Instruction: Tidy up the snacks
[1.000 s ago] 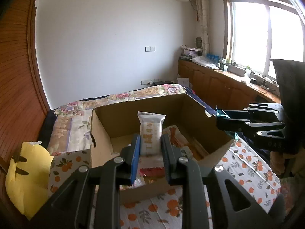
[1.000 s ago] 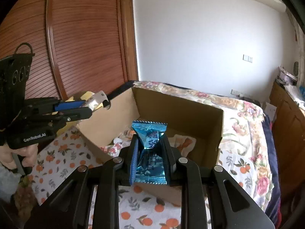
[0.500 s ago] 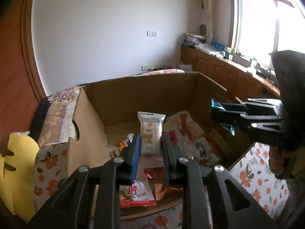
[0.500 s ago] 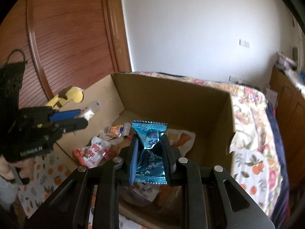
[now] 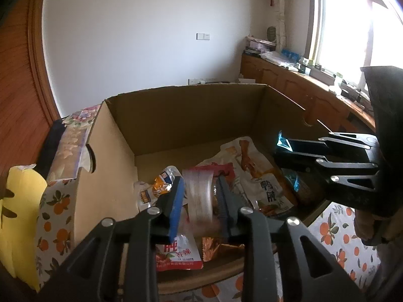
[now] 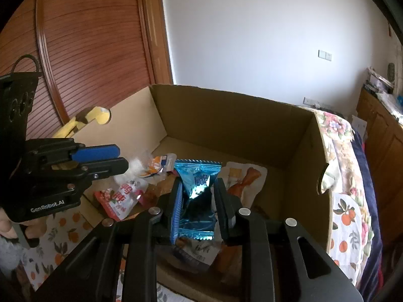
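Note:
An open cardboard box (image 5: 191, 115) holds several snack packets. My left gripper (image 5: 200, 196) is over the box's near left part with its jaws parted; a white snack packet (image 5: 199, 196), blurred by motion, is between them and looks loose. My right gripper (image 6: 199, 201) is over the box (image 6: 226, 115), with its fingers around a shiny blue packet (image 6: 197, 193) held upright. The right gripper also shows in the left wrist view (image 5: 289, 151), and the left gripper in the right wrist view (image 6: 110, 158).
A yellow plush toy (image 5: 17, 216) lies left of the box. The box stands on an orange-print cloth (image 5: 340, 231). A floral bedcover (image 6: 342, 176) is right of the box. Wooden cabinets (image 5: 302, 93) run under the window.
Both grippers moved forward and down over the box. The left jaws have parted and the white packet now blurs between them, slipping down. The right gripper still holds the blue packet.

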Motion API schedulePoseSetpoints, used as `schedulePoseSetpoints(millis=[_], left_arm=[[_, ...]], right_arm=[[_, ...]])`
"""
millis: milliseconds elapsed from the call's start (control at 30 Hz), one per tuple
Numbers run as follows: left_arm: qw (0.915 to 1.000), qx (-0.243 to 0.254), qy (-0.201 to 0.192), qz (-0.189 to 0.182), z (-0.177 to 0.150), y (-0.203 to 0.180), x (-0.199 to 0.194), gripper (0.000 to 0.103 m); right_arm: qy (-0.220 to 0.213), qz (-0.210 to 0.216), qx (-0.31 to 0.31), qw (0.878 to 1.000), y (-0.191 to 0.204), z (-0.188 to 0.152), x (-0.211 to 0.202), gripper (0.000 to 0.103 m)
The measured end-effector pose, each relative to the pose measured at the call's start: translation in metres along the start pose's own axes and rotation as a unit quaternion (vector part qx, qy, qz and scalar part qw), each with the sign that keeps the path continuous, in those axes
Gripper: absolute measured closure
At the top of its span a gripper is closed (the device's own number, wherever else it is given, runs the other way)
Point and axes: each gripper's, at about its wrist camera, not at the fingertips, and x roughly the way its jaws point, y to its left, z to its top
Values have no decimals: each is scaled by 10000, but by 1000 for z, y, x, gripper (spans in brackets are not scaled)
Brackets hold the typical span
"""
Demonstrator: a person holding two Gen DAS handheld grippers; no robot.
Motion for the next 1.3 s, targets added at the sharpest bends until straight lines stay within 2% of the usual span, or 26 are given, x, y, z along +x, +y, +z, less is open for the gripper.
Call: schedulePoseSetpoints(millis=[267,400,733,1033,1100,1200,1300], left_arm=[[9999,59,-86,129,-2,-6,-14,68],[9997,86,-195,151,-3,-13,-37,67],[9976,237,-625,202,1,-36,-124,66],[9962,219,-807,241,-10,-46,-173,64],[9956,247,-852,307,-15,-51,-183,62],[9945,281,-939,381,-20,-56,-197,56],[9934,257,-1036,422,-28,-60,-213,54]], right_arm=[[-7,-25,122,9999,-1,-3,-9,76],[-86,-70,139,9998,5,-3,-28,76],[-441,-335,89,9984,29,-1,-118,72],[-740,-524,105,9958,50,-7,-187,70],[-792,-571,109,9952,54,-11,-198,67],[-873,-642,118,9940,62,-18,-212,56],[-939,-706,194,9929,68,-27,-223,46]])
